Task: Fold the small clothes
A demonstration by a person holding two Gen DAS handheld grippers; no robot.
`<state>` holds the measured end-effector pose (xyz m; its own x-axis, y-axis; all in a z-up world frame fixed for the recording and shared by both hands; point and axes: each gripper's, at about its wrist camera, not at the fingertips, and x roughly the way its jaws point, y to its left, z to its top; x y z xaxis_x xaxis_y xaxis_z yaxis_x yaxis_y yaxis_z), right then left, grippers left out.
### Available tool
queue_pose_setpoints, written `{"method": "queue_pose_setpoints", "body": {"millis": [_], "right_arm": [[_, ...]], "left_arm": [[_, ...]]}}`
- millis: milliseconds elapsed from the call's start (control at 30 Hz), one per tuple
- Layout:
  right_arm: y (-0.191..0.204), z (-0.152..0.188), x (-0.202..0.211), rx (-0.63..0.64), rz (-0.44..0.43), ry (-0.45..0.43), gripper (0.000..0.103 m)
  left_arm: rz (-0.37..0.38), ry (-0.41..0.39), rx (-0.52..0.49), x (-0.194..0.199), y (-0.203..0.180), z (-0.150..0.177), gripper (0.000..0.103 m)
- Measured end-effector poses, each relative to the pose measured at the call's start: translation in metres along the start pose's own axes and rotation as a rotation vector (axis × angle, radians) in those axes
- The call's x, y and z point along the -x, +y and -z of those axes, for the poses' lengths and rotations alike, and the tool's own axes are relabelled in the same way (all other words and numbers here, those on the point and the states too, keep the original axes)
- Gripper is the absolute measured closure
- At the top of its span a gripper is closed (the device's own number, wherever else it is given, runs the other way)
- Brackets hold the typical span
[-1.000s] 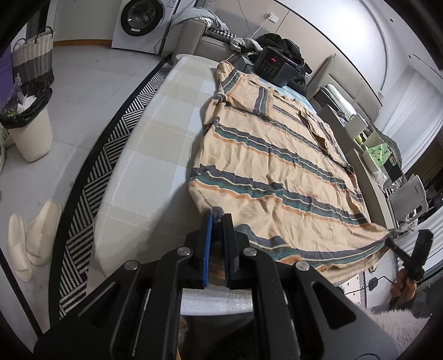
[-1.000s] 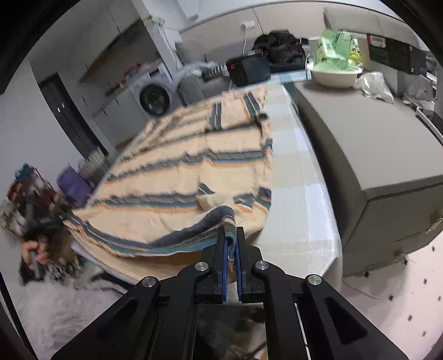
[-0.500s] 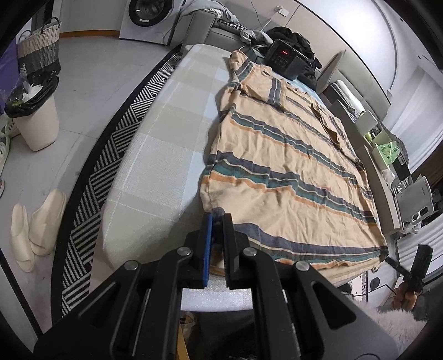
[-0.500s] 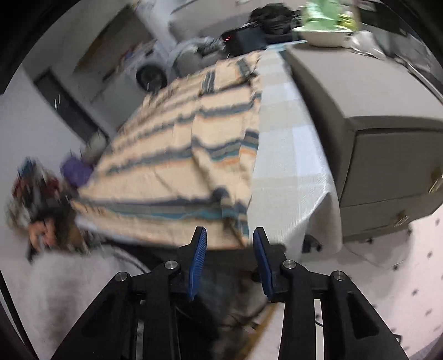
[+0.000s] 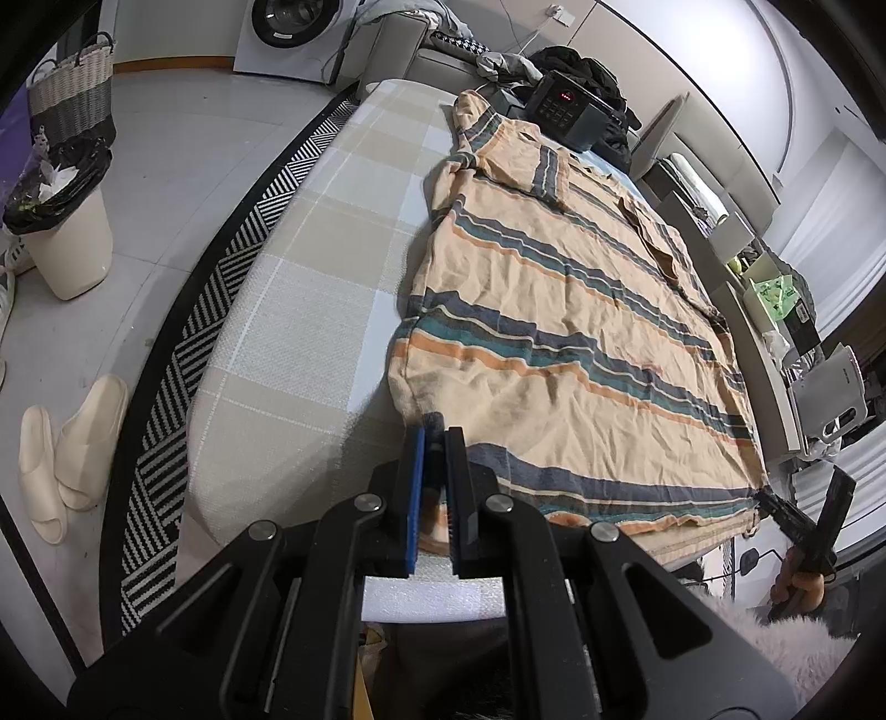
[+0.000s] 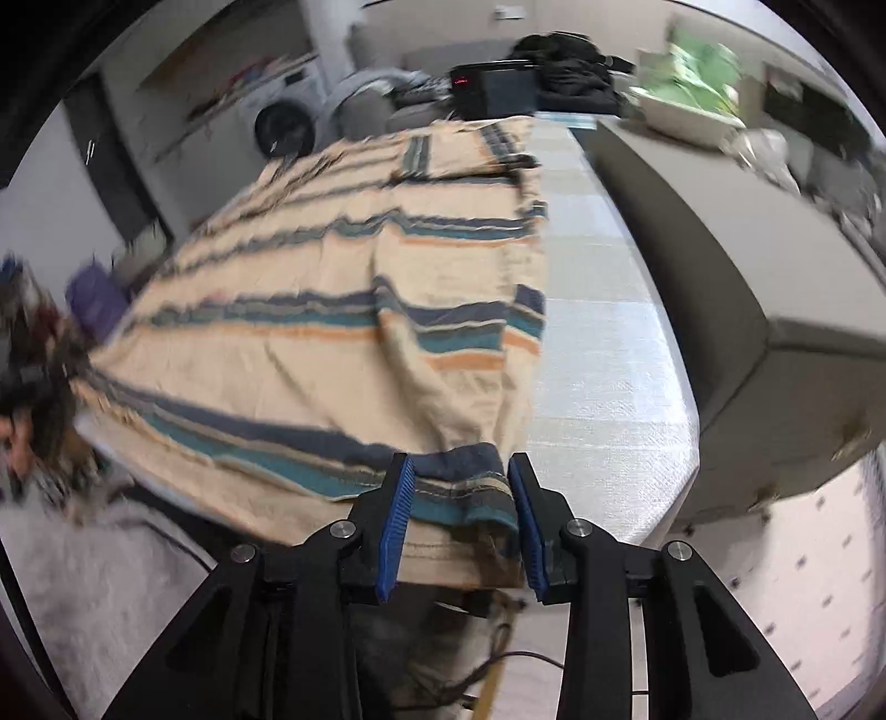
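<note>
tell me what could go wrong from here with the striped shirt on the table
1. The left gripper pinches only the very corner of the striped shirt; a tug could pull it free.
2. The right gripper has its jaws apart around a bunched hem corner; closing now might catch extra layers.
3. The hem hangs over the table edge, so a released shirt might slide off.

No readable text in either view. Black box [image 5: 570, 113] at upper centre of the left wrist frame has a red lit display and a keypad, digits too small to make out. Same box [image 6: 493, 88] at top centre of the right wrist frame shows only a red blur. Washer [image 5: 288, 27] at top left: no legible brand. Green packaging [image 5: 775, 293] at right edge has print on it, unreadable.
</note>
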<state>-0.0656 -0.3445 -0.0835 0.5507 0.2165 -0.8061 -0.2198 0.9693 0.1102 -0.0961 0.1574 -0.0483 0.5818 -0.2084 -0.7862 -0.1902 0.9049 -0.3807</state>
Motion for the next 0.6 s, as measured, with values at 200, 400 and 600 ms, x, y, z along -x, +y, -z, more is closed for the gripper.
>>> {"method": "queue_pose_setpoints", "body": {"millis": [200, 400, 600], "right_arm": [[0.007, 0.001, -0.001, 0.012, 0.039, -0.014, 0.084], [-0.006, -0.003, 0.001, -0.143, -0.097, -0.071, 0.097], [-0.013, -0.021, 0.042, -0.273, -0.375, -0.323, 0.097]], "left_arm": [[0.006, 0.014, 0.009, -0.007, 0.001, 0.002, 0.098], [0.017, -0.025, 0.012, -0.002, -0.002, 0.000, 0.100], [0.090, -0.150, 0.018, 0.030, -0.010, -0.016, 0.100]]}}
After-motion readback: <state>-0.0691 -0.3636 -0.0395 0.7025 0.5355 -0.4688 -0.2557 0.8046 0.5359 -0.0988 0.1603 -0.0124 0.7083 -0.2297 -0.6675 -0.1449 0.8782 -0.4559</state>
